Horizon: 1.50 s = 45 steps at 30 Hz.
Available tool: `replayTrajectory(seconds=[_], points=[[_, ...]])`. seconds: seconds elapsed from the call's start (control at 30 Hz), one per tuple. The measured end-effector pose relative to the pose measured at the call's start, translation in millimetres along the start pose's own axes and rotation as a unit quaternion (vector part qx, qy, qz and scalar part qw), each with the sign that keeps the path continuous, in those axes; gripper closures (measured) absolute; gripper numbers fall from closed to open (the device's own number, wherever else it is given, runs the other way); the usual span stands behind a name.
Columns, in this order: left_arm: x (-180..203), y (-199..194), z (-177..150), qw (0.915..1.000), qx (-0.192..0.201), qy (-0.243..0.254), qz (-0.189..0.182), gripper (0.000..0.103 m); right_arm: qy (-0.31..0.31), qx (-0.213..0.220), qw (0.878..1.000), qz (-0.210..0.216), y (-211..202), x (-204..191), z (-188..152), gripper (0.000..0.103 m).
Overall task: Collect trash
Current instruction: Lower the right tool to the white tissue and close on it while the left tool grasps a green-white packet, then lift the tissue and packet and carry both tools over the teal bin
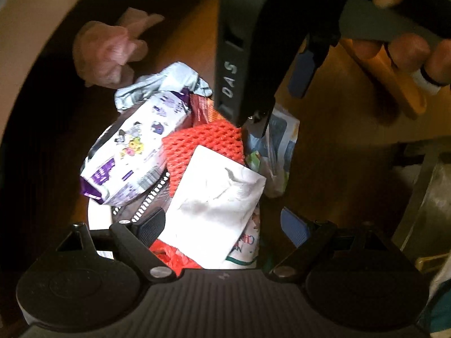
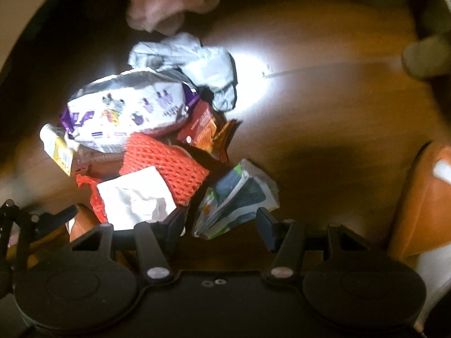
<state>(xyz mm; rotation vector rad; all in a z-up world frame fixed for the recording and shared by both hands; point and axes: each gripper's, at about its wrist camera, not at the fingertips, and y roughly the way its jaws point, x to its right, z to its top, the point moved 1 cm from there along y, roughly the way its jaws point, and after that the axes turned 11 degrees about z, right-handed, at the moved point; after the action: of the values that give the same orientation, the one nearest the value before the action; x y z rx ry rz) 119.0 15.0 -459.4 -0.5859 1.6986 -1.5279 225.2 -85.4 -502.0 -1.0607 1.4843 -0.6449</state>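
Note:
A heap of trash lies on a brown wooden floor. It holds a white and purple snack bag, an orange foam net, a white paper pouch, a crumpled grey wrapper, a red-brown packet and a blue-green wrapper. My left gripper is open over the white pouch. My right gripper is open just above the blue-green wrapper; its body also shows in the left wrist view.
A pink plastic bag lies beyond the heap. A yellow-labelled box sits at the heap's left. An orange object is at the right. A metal bin stands at the right of the left wrist view.

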Motion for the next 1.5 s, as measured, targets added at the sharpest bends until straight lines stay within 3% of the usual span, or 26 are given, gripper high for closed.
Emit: replayTrajectory(seconds=[0.13, 0.23, 0.37, 0.5, 0.6, 0.63, 0.67, 0.7, 0.73, 0.8, 0.9, 1.23, 1.5], points=[[6.5, 22.8, -0.6, 0.9999, -0.004, 0.013, 0.007, 0.014, 0.018, -0.007, 1.0, 0.003, 14.6, 8.8, 4.9, 0.047], [12.3, 34.9, -2.5, 0.9994, -0.004, 0.032, 0.014, 0.028, 0.027, -0.008, 1.0, 0.006, 22.8, 14.1, 7.4, 0.048], [15.4, 47.7, -6.4, 0.9987, -0.008, 0.046, 0.02, 0.031, 0.032, -0.013, 0.999, 0.008, 32.8, 18.1, 9.9, 0.049], [12.7, 56.2, -5.6, 0.9989, -0.014, 0.041, 0.018, 0.05, 0.029, -0.013, 0.999, -0.001, 40.0, 21.3, 11.7, 0.051], [12.0, 58.0, -5.3, 0.9991, -0.015, 0.038, 0.012, 0.061, 0.024, -0.011, 1.0, -0.003, 41.6, 23.2, 13.1, 0.059], [10.9, 57.9, -4.9, 0.9992, -0.015, 0.035, 0.009, 0.063, 0.023, -0.012, 1.0, -0.002, 42.4, 25.3, 13.7, 0.071], [9.0, 57.5, -4.0, 0.9994, -0.014, 0.03, 0.008, 0.068, 0.025, -0.013, 1.0, -0.002, 43.2, 26.5, 14.5, 0.091], [6.4, 57.4, -2.9, 0.9996, -0.014, 0.023, 0.006, 0.072, 0.028, -0.014, 1.0, -0.002, 44.4, 27.1, 14.8, 0.096], [3.6, 57.1, -2.4, 0.9998, -0.014, 0.014, 0.003, 0.073, 0.029, -0.013, 0.999, -0.002, 44.7, 27.3, 15.0, 0.096], [-1.4, 56.5, -1.1, 0.9999, -0.014, 0.002, 0.0, 0.086, 0.017, -0.007, 1.0, -0.008, 42.2, 26.8, 15.4, 0.098], [-6.9, 54.8, 0.6, 0.9998, -0.02, -0.008, -0.001, 0.093, 0.007, -0.003, 1.0, -0.012, 37.3, 27.6, 14.0, 0.101], [-38.8, 29.9, 6.3, 0.9957, -0.045, -0.079, -0.019, 0.097, -0.048, 0.024, 0.998, -0.039, -6.1, -3.1, 3.9, 0.102], [-64.8, -30.1, 12.0, 0.9894, -0.024, -0.143, -0.011, 0.097, -0.089, 0.082, 0.992, -0.041, -85.2, -27.4, -16.6, 0.102]])
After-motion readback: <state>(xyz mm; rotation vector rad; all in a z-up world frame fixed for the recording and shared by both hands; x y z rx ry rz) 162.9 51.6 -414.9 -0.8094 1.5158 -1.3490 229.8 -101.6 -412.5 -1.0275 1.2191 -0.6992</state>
